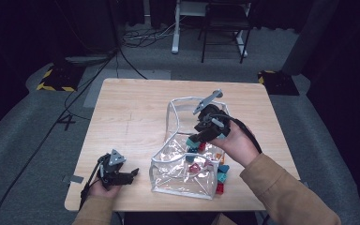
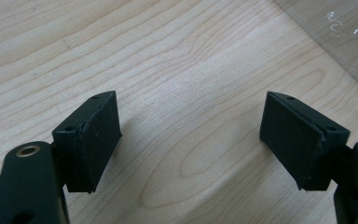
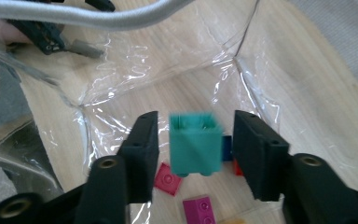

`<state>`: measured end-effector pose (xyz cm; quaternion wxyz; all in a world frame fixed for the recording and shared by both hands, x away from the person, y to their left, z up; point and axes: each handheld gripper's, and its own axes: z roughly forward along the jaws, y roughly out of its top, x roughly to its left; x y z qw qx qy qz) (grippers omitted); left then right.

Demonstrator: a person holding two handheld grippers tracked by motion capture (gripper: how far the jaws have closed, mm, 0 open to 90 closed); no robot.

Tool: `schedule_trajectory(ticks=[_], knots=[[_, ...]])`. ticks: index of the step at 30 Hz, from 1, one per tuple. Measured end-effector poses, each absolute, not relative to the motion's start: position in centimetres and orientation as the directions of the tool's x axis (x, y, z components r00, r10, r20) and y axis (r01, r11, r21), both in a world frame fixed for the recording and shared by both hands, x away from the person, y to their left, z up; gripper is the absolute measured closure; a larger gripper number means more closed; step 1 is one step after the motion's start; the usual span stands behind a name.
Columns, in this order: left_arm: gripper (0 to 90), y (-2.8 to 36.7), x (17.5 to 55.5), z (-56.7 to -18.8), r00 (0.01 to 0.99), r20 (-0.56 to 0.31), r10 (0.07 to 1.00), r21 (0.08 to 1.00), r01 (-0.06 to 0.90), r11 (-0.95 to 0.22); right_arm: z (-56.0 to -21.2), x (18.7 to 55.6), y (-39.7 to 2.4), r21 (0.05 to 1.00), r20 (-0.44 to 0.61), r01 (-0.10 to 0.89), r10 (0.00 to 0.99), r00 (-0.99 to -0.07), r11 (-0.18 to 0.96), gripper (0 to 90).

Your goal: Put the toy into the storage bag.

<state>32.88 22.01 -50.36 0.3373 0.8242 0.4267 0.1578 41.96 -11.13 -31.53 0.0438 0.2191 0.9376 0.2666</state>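
Gaping beside a boxy teal plastic brick (image 3: 195, 144), right gripper (image 3: 196, 154) over clear crinkly bag (image 3: 177, 70); left gripper (image 2: 191, 135) wide.

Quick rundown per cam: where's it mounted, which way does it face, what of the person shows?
High view: above the person's side, facing forward and down on the table; forearms, left gripper, right gripper.
Left gripper view: rides the left gripper, facing bare wood; open jaws.
Right gripper view: rides the right gripper, facing into the clear bag; teal brick between open jaws.
Shared: all show bag and table.

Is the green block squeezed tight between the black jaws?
No, the teal green block sits between the right gripper jaws with gaps on both sides.
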Motion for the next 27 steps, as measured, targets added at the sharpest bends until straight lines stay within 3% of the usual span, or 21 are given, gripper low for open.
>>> schedule_trajectory(ticks=[14, 27], knots=[[20.3, 22.0, 32.9, -50.4, 0.586, -0.027, 0.810, 0.691, 0.596, -0.409, -28.9, 39.6, -14.1, 0.688, 0.008, 0.317, 0.430, -0.903, 0.653, 45.3], [20.3, 22.0, 32.9, -50.4, 0.586, -0.025, 0.810, 0.691, 0.595, -0.409, -27.3, 37.1, -18.7, 0.779, -0.008, 0.283, 0.460, -0.888, 0.560, 45.5]])
